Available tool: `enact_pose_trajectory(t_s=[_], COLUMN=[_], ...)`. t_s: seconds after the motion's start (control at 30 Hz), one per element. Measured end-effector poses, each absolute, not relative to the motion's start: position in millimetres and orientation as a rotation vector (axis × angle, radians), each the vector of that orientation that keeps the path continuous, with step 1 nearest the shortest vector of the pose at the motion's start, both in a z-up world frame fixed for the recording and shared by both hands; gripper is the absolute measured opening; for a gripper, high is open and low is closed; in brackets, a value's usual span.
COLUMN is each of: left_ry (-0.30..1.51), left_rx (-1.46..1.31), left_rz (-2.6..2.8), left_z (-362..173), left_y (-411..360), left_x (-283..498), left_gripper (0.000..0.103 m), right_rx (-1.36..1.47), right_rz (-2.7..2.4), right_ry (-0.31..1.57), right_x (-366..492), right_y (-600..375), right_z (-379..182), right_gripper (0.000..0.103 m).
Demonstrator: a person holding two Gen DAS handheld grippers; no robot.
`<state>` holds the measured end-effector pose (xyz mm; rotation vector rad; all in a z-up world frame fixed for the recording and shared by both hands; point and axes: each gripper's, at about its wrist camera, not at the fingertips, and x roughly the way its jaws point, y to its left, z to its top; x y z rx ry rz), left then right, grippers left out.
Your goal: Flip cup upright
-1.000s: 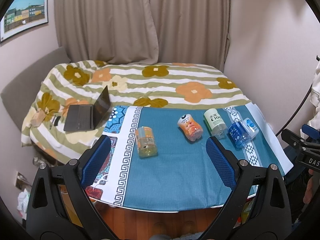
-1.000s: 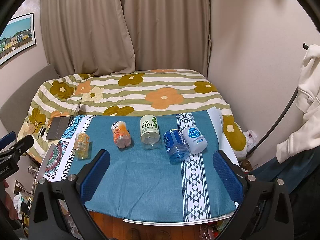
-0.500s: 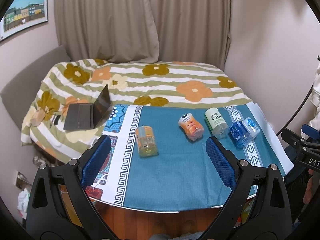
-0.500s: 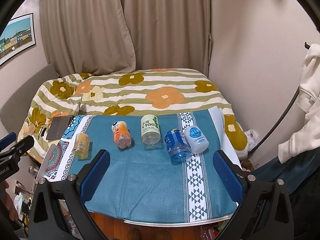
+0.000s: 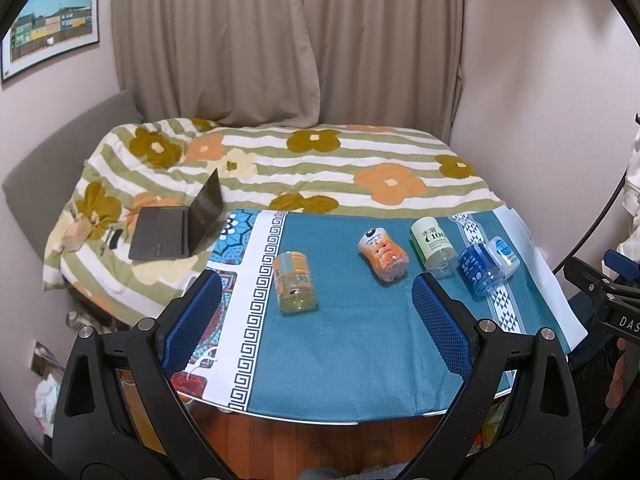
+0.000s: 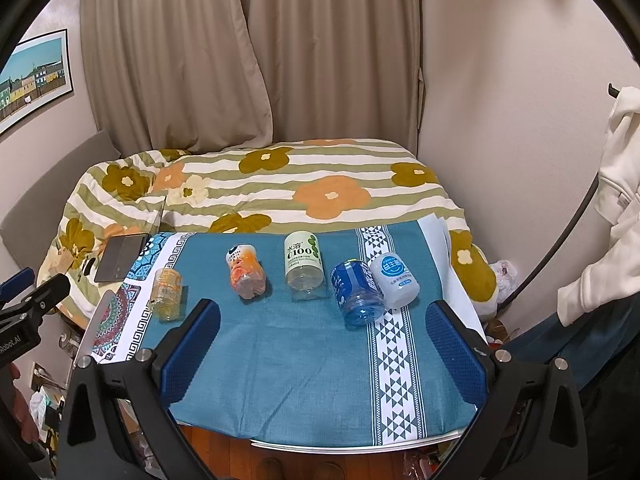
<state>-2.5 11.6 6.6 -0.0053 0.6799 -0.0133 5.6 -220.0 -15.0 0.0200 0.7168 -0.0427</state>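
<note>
My left tongs point(image 5: 316, 312) hung wide apart w/ nothing in them, above the near edge of the worktop point(image 5: 360, 360); my right tongs point(image 6: 324, 340) the same, gaping and empty, over the blue cloth point(image 6: 280, 360).

Five cut-bottle cups lay on their sides in a row across the worktop, none upright yet. Going left to right: yellow cup point(image 5: 295, 282) by the key-pattern border, well apart from the rest; orange cup point(image 5: 383, 255) near the middle; green-label cup point(image 5: 433, 243) beside it; blue cup point(image 5: 479, 271) touching the white cup point(image 5: 502, 251) at the far right, on the triangle band.

Judged them all thin clear plastic, empty, v. light; walls prob. flex under a hard squeeze and the round sides would roll or skid on cloth. Best hold, I reckoned: across the body mid-length, pads either side, gentle pressure, then tilt up onto the base. Couldn't tell for sure which end was open on each.

Room: plenty of bare cloth in front of the row; yellow one sat closest to the left edge, white one close to the right edge w/ a drop beyond; blue/white pair left no gap between, so one would nudge the other. Laptop point(image 5: 176, 228) and bed point(image 5: 320, 160) lay behind, clear of the row.
</note>
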Motion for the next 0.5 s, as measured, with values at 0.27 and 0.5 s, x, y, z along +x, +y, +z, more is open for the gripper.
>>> enact_pose_trajectory(t_s=[0.27, 0.5], left_ry=[0.691, 0.716], left_rx=[-0.014, -0.043], left_rz=[-0.010, -0.005], left_z=[10, 16], left_y=[9, -7], left_x=[0, 13], left_gripper=[0.101, 0.101], right_rx=[0.023, 0.010], right_rz=[-0.040, -0.002], right_ry=[0.719, 0.740], right_x=[8, 17], right_y=[-220, -222], right_z=[-15, -5], right_gripper=[0.103, 0.103])
